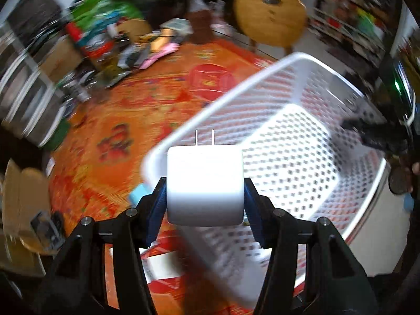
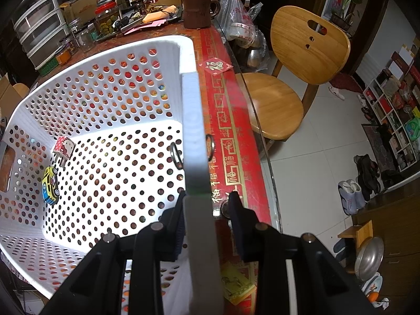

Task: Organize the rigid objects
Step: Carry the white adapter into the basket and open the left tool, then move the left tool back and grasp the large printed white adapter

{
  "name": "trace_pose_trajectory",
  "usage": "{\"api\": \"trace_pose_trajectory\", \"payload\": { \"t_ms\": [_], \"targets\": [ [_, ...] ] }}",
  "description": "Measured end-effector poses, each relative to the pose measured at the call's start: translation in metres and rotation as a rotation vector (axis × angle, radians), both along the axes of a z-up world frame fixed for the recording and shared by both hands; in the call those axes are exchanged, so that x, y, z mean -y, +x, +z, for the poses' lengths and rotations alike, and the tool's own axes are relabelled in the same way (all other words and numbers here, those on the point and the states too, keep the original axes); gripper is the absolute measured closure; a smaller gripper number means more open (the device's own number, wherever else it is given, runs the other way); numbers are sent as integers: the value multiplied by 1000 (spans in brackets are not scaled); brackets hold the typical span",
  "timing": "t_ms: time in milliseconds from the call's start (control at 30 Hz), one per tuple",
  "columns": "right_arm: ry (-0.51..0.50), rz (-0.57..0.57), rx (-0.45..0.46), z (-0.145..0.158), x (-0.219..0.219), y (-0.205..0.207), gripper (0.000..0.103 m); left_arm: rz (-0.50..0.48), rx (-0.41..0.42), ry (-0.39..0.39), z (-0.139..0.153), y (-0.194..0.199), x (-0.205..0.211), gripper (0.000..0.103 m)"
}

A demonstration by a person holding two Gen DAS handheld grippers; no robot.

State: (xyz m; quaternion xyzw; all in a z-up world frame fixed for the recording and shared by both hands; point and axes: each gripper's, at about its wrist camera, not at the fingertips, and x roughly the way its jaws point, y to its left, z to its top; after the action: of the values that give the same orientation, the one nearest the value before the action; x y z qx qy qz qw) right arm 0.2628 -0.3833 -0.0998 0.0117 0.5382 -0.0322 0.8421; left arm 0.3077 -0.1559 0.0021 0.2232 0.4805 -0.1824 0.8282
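My left gripper [image 1: 205, 191] is shut on a white plug charger [image 1: 204, 183] with its two prongs pointing away. It holds the charger above the near rim of the white perforated basket [image 1: 302, 60]. The view is blurred by motion. My right gripper [image 2: 207, 204] straddles the basket's right rim [image 2: 194, 131]; its left finger touches the rim, its right finger stands a little apart. Inside the basket lie a pink patterned charger [image 2: 63, 148] and a yellow toy car [image 2: 50, 185] at the left wall.
The basket stands on a table with a red and orange cloth [image 2: 223, 120]. Jars, a brown mug [image 2: 197, 10] and clutter line the far edge. A wooden chair [image 2: 291, 78] stands right of the table. A metal ring [image 2: 176, 155] hangs at the basket rim.
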Motion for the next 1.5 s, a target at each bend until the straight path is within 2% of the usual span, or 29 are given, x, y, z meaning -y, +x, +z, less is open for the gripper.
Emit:
{"api": "trace_pose_trajectory", "payload": {
  "t_ms": [100,200,467,933,1133,1167,1200,1233,1300,1500],
  "targets": [
    [2,-1,-1,0,0,1,74,-61,-60,38,-21,-3,35,50],
    [1,-1,-1,0,-1,1,74,-86,-96,60,-40,-4,51,50],
    [8,3,1,-1,-1,2,74,-97,-151,98,-73,8,53,50],
    [15,6,4,-1,-1,2,74,-103,-209,143,-98,16,68,50],
    [15,5,4,-1,-1,1,74,-109,-202,147,-96,15,69,50],
    [14,6,4,-1,-1,2,74,-116,-195,144,-94,14,69,49],
    [15,6,4,-1,-1,1,74,-124,-168,147,-90,11,70,40],
    [15,5,4,-1,-1,1,74,-128,-141,146,-85,10,70,25],
    [15,6,4,-1,-1,2,74,-131,-106,101,-69,5,65,11],
    [12,5,2,-1,-2,2,74,-98,-4,42,-23,-8,33,9]
  ]
}}
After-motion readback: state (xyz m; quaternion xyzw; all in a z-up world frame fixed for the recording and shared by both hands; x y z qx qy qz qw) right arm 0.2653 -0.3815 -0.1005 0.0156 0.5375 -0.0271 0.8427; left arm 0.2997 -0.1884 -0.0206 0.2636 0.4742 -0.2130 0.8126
